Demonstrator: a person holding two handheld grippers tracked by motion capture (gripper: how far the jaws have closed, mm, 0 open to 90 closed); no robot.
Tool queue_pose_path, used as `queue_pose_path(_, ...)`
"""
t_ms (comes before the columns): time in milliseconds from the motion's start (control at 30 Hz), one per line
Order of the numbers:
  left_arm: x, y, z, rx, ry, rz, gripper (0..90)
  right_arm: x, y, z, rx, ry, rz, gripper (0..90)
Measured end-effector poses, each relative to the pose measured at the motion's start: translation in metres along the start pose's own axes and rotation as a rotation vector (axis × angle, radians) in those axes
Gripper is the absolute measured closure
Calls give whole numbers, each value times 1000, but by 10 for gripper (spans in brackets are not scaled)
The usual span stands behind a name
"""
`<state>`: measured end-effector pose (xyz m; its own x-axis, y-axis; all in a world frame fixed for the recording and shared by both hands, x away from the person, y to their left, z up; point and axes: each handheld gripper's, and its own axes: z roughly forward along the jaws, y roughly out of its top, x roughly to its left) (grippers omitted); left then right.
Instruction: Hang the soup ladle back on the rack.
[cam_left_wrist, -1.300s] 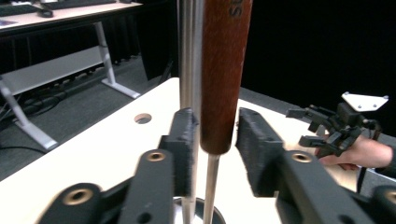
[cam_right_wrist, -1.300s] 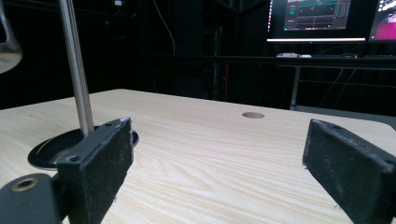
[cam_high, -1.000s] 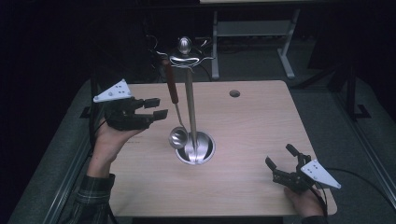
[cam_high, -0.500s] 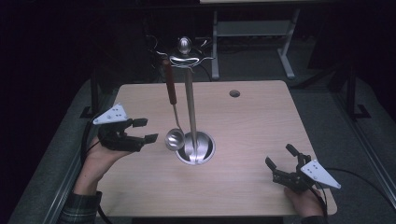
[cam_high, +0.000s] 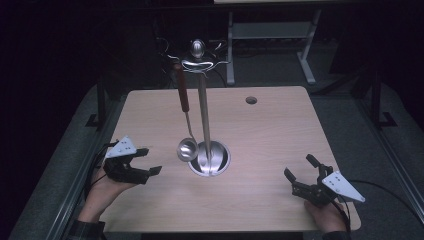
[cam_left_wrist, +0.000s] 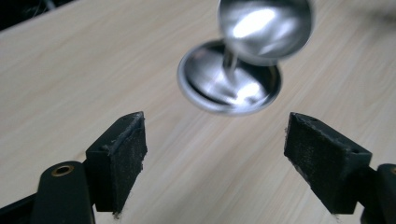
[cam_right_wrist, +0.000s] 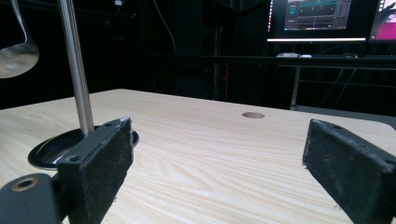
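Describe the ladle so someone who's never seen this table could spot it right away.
Start at the wooden table and find the tall metal stand on its round base at the middle. The ladle hangs from the stand's top hook, left of the pole; its reddish-brown handle and shiny round bowl set it apart.

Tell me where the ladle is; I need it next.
In the high view the ladle hangs from the stand at table centre, bowl just left of the pole above the base.

The left gripper (cam_left_wrist: 215, 154), jaws wide apart, faces the ladle bowl (cam_left_wrist: 265, 28) above the stand's round base (cam_left_wrist: 210, 88).
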<state>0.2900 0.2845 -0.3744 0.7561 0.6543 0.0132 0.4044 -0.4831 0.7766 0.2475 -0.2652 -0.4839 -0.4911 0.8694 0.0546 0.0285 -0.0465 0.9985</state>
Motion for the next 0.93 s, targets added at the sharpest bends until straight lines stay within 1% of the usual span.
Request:
queue_pose_path(33,0,0,0,0,0,0,205,0,0,0,0,0,0,79)
queue_pose_path(67,1,-9,2,13,10,-17,203,0,0,0,0,0,0,79)
queue_pose_path(100,1,-9,2,13,10,-17,202,0,0,0,0,0,0,79)
queue_pose_path(133,1,-18,3,31,28,-26,201,0,0,0,0,0,0,80)
queue_pose_path(200,2,-26,4,43,41,-35,199,0,0,0,0,0,0,79)
queue_pose_path(233,2,-26,4,43,41,-35,199,0,0,0,0,0,0,79)
queue_pose_path(300,2,-37,6,59,58,-42,199,0,0,0,0,0,0,79)
queue_pose_path(400,1,-49,11,83,94,-54,199,0,0,0,0,0,-1,79)
queue_pose_path(433,1,-49,11,83,94,-54,199,0,0,0,0,0,0,79)
queue_pose_path(467,2,-52,13,98,101,-47,199,0,0,0,0,0,0,79)
queue_pose_path(500,1,-59,17,111,115,-48,199,0,0,0,0,0,0,79)
queue_pose_path(533,1,-62,19,120,119,-53,199,0,0,0,0,0,-1,79)
queue_pose_path(567,1,-65,22,134,127,-48,199,0,0,0,0,0,0,80)
queue_pose_path(667,1,-69,26,145,137,-50,199,0,0,0,0,0,-1,79)
queue_pose_path(700,1,-71,28,147,128,-62,194,0,0,0,0,0,-1,79)
queue_pose_path(733,1,-73,31,161,122,-58,193,0,0,0,0,0,-1,79)
queue_pose_path(767,1,-73,31,161,122,-58,192,0,0,0,0,0,-1,79)
queue_pose_path(833,0,-74,33,181,135,-37,186,0,0,0,0,0,-2,79)
queue_pose_path(867,1,-75,35,190,140,-38,179,0,0,0,0,0,-1,79)
queue_pose_path(900,2,-76,35,201,137,-29,179,0,0,0,0,0,-1,80)
queue_pose_path(933,2,-76,35,201,137,-29,176,0,0,0,0,0,-2,79)
